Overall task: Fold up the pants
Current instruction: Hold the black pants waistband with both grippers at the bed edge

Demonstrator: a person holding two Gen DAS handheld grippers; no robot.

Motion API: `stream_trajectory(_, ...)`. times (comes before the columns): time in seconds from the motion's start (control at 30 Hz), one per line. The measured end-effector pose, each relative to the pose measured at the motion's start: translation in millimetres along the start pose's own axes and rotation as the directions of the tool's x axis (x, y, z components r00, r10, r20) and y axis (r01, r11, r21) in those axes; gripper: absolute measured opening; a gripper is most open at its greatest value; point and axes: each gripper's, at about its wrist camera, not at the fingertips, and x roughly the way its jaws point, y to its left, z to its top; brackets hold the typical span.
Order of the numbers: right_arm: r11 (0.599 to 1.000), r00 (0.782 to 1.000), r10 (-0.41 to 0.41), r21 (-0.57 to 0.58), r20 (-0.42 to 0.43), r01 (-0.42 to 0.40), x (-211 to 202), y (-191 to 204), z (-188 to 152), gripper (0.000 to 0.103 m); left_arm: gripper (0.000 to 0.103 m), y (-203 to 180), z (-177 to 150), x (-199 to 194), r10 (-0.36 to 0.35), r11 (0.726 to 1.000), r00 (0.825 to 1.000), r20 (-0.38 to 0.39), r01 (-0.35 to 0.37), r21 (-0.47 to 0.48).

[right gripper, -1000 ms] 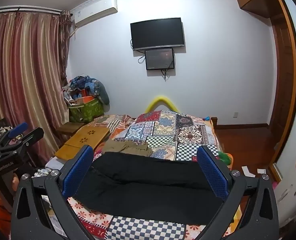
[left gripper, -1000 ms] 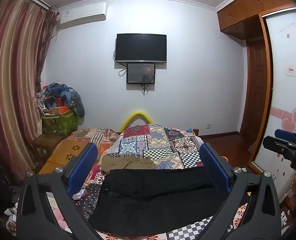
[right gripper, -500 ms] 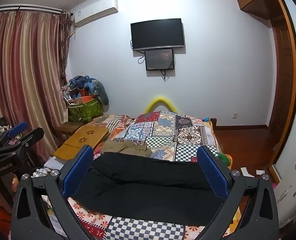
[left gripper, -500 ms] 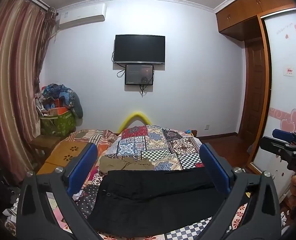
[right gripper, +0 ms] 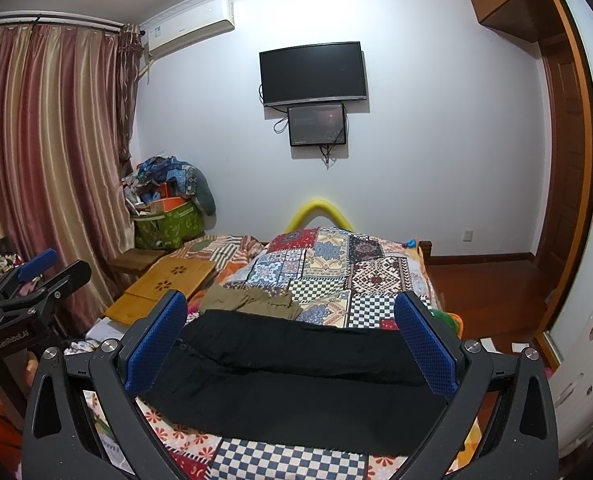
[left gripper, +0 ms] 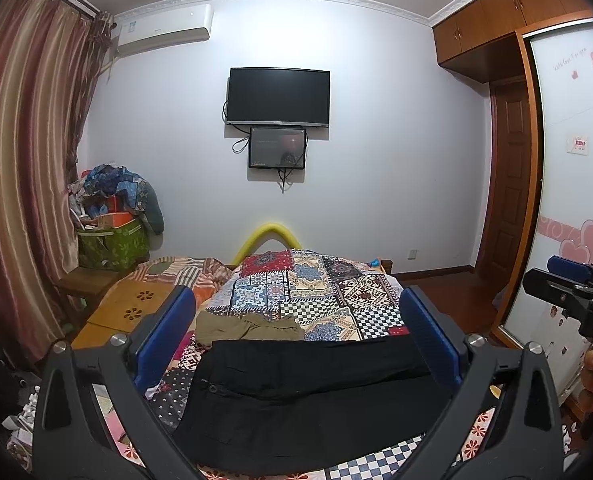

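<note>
Black pants point(left gripper: 308, 396) lie flat across the near end of the bed, waist at the left with a button, legs running right; they also show in the right wrist view point(right gripper: 296, 380). My left gripper point(left gripper: 296, 336) is open and empty, held above the pants. My right gripper point(right gripper: 292, 336) is open and empty, also above them. Each gripper shows at the edge of the other's view: the right one point(left gripper: 572, 292) and the left one point(right gripper: 36, 280).
A folded olive garment point(left gripper: 248, 326) lies just beyond the pants on the patchwork quilt point(left gripper: 316, 284). A wooden lap tray point(right gripper: 164, 284) sits on the bed's left. A pile of bags point(left gripper: 112, 224) stands by the curtain. A wardrobe point(left gripper: 568, 200) is at right.
Both grippers have drifted slightly, with the view shifting a little; the pants lie as before and both grippers stay open.
</note>
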Motion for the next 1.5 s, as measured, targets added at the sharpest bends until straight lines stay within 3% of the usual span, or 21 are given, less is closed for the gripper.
stream_trajectory(1.5,1.0,0.999,0.0,-0.009,0.033,0.0,-6.4,10.7,0.5,0.103,0.103,6.2,0.4,6.0,-0.028,0.999,1.0,-0.001,0.028,-0.028)
